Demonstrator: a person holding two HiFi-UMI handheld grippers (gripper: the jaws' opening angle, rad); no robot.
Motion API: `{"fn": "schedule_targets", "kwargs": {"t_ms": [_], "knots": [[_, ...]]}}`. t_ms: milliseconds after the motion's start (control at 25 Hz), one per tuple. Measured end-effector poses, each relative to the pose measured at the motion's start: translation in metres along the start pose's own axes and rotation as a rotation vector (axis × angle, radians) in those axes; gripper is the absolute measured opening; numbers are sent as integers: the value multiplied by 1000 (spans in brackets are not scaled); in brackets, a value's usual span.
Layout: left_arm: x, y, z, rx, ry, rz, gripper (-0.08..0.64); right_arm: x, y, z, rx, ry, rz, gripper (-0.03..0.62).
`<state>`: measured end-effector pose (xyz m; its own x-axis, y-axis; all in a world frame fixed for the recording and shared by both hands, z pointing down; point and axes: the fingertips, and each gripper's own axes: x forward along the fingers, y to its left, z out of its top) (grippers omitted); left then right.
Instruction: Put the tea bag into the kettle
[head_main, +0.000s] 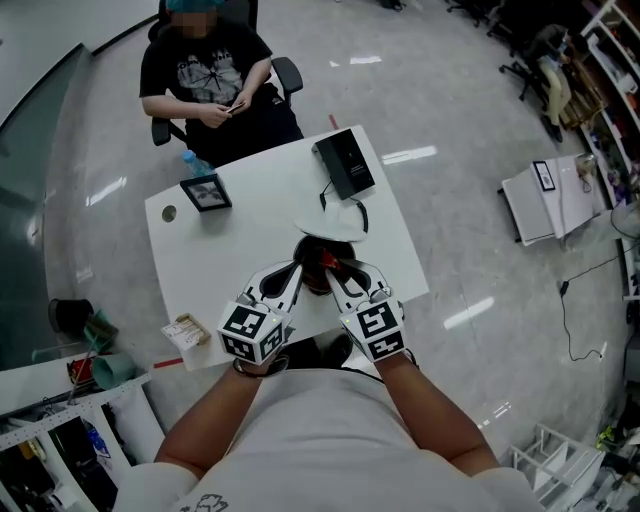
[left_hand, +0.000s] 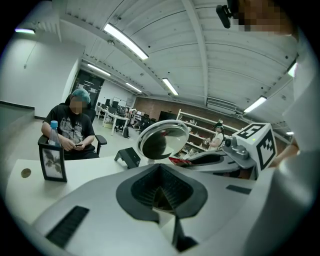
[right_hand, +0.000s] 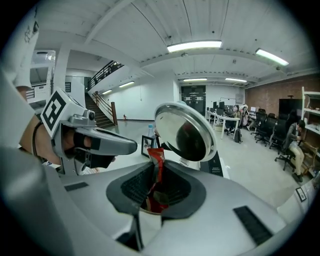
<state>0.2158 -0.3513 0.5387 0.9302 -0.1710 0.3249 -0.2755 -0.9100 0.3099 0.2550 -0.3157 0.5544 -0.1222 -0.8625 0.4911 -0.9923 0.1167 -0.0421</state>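
A red tea bag (right_hand: 156, 170) stands upright between the pads of my right gripper (right_hand: 152, 192), which is shut on it. In the head view that gripper (head_main: 333, 268) holds the tea bag (head_main: 326, 262) over the dark kettle (head_main: 318, 278) near the table's front edge. The kettle's shiny round lid (right_hand: 185, 132) stands tipped open just beyond the jaws, and it also shows in the left gripper view (left_hand: 164, 139). My left gripper (head_main: 296, 268) sits close beside the right one at the kettle's left side. Its jaws (left_hand: 161, 192) look shut with nothing seen between them.
The white table (head_main: 250, 230) carries a framed photo (head_main: 205, 192), a black box (head_main: 345, 163) and a small carton (head_main: 185, 330) at its front left corner. A water bottle (head_main: 195, 160) stands at the far edge. A person (head_main: 210, 80) sits on a chair behind the table.
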Motion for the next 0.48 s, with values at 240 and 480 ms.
{"fn": "schedule_targets", "kwargs": {"t_ms": [240,480], "knots": [[8,13,-13,-39,34,-36,9,17,2,-13,16,51,20,93],[14,29,-20,-65,59,-57,9,27,-1,-18,41,76,14,155]]}}
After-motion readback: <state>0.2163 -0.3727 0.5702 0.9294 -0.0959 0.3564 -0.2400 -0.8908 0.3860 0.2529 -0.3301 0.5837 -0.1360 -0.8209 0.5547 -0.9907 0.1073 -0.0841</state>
